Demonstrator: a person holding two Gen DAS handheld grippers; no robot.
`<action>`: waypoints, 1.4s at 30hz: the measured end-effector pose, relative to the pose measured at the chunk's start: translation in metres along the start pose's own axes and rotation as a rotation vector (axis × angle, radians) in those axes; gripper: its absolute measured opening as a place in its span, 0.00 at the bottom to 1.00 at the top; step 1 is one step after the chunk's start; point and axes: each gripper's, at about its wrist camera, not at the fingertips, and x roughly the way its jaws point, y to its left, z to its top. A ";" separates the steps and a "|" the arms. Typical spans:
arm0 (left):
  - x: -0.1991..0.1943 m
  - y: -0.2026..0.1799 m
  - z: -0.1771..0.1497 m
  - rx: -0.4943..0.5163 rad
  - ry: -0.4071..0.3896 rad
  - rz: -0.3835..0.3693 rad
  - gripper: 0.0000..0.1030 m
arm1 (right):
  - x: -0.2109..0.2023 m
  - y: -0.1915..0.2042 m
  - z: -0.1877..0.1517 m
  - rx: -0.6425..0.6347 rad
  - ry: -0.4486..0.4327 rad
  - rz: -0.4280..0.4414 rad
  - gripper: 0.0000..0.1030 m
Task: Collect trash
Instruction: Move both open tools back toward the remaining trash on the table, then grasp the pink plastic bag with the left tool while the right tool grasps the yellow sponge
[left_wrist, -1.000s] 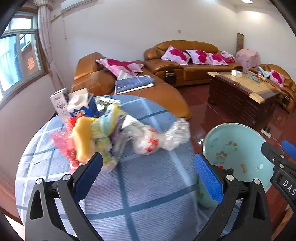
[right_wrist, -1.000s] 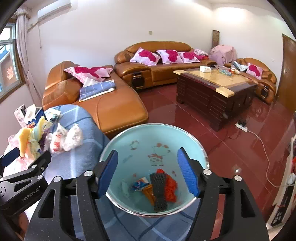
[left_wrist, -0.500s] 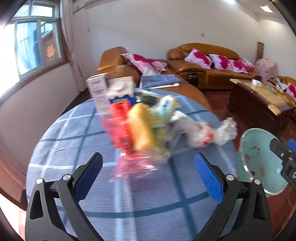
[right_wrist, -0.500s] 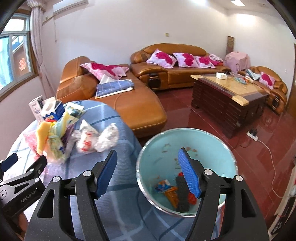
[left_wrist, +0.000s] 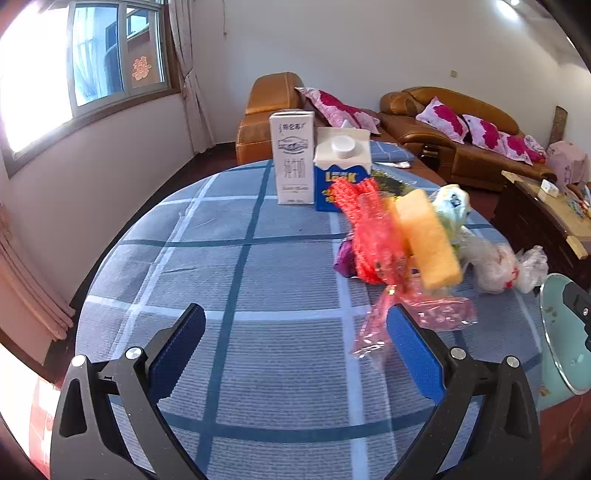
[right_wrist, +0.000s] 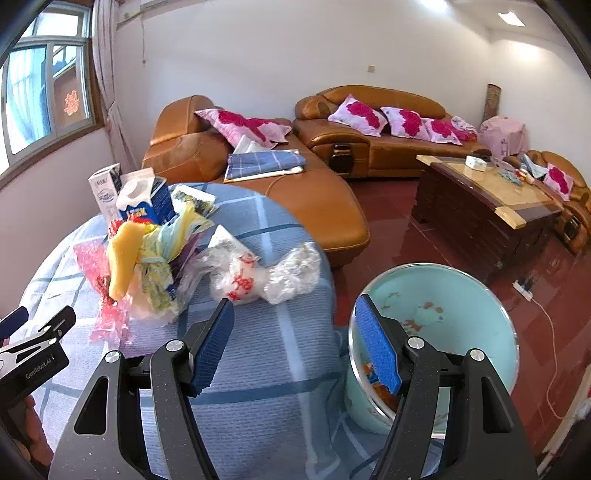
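A heap of trash lies on the round blue-checked table (left_wrist: 236, 288): a red net (left_wrist: 364, 229), a yellow sponge (left_wrist: 428, 240), a pink wrapper (left_wrist: 439, 314) and clear plastic bags (left_wrist: 495, 262). The heap also shows in the right wrist view (right_wrist: 147, 269), with the clear bags (right_wrist: 266, 275) beside it. My left gripper (left_wrist: 295, 350) is open and empty, left of the heap, its right finger close to the pink wrapper. My right gripper (right_wrist: 295, 343) is open and empty, above the table edge. A teal bin (right_wrist: 461, 314) holding some trash stands beside the table.
Two milk cartons, white (left_wrist: 293, 162) and blue (left_wrist: 341, 173), stand at the table's far side. Brown leather sofas (right_wrist: 332, 199) with pink cushions lie beyond. A dark wooden coffee table (right_wrist: 487, 199) stands on the red floor, with a power strip and cable (right_wrist: 524, 288).
Both grippers have swung left, from over the bin toward the table. The trash heap has shifted right in the left wrist view and appears nearer. Both stay open.
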 end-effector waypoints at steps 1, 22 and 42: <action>0.001 0.001 0.000 -0.001 0.002 0.000 0.93 | 0.002 0.002 0.000 -0.004 0.003 0.003 0.66; 0.026 -0.017 0.021 -0.038 0.027 -0.132 0.77 | 0.020 0.033 0.014 -0.072 0.008 0.072 0.56; 0.043 0.004 0.014 -0.068 0.089 -0.268 0.21 | 0.021 0.039 0.015 -0.069 0.021 0.121 0.56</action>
